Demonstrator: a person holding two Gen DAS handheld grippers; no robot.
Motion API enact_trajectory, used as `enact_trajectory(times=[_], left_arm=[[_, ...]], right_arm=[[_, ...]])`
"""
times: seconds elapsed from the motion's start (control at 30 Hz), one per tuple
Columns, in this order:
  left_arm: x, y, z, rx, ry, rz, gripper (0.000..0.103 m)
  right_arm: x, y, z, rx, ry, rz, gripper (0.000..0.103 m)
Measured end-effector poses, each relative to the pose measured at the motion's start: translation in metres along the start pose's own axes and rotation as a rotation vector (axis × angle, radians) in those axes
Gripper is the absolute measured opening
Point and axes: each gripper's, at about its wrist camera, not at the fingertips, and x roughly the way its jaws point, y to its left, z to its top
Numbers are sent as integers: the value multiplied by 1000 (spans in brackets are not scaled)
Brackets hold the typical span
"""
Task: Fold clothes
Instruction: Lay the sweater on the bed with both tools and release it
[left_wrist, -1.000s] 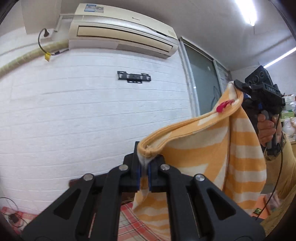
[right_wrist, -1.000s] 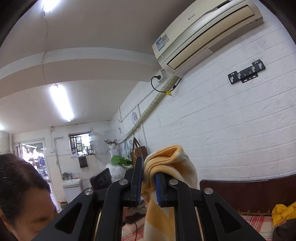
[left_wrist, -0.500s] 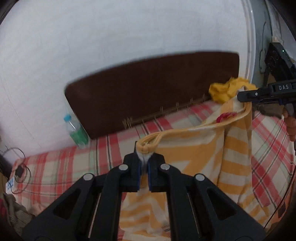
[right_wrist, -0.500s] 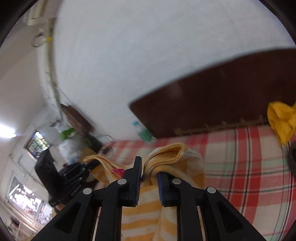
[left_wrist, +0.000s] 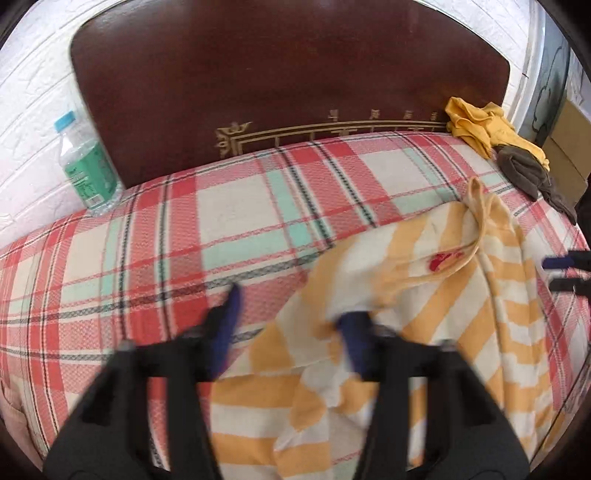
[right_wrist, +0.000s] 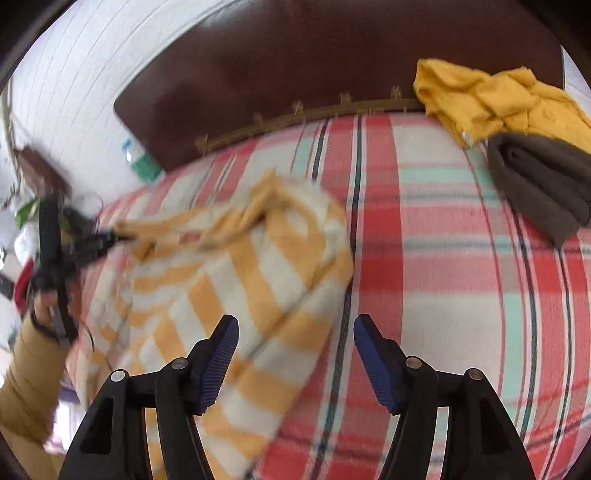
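Orange and white stripes cover the striped shirt (left_wrist: 436, 302), which lies loose and bumpy on the plaid bed sheet (left_wrist: 221, 229). It sits on the near right part of the bed in the left wrist view, with its collar end (left_wrist: 480, 199) pointing toward the dark wooden headboard (left_wrist: 280, 74). It is not flat and not folded.

Both grippers have wide jaws and hold nothing. In its own view the left gripper (left_wrist: 291, 317) looks blurry, so it seems to be moving; it hangs right over the near left edge of the shirt. In the right wrist view the right gripper (right_wrist: 295, 343) hovers over the shirt's right edge.

My guess is that the shirt is being laid out on the bed so it can be folded. Next it should be pulled smooth. Each gripper would need to pinch 1 edge or corner and tug gently, because the soft cloth bunches up easily.

At the far right corner lie a crumpled yellow garment (right_wrist: 491, 96) and a rolled brown cloth (right_wrist: 543, 184). A water bottle (left_wrist: 86, 162) stands far left by the headboard.
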Motion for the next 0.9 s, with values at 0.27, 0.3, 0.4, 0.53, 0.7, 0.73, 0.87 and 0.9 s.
enact_trajectory(times=[0.27,0.3,0.4,0.53,0.7,0.73,0.87,0.9], left_arm=[[20,-5,-23,69,56,-17,65],[23,-6,-21,59,60,-23,48],[28,-2,-10,-3,78,-70,14],[25,7,10,-66,56,-78,12],[20,21,41,-155,-1,-60,11],[21,23,46,-178,-5,-48,11],[42,35,42,-292,68,-67,28],[44,40,37,-325,78,-76,44]], right_arm=[[24,39,-49,-202,-6,-93,41],[25,42,-48,-207,-11,-92,30],[17,37,-36,-203,-18,-118,8],[-20,26,-11,-237,-105,-262,7],[-57,-3,36,-319,-176,-577,6],[-56,-11,45,-323,-176,-627,7],[-31,-66,70,-196,-83,-708,30],[-21,-80,74,-154,-38,-711,32]])
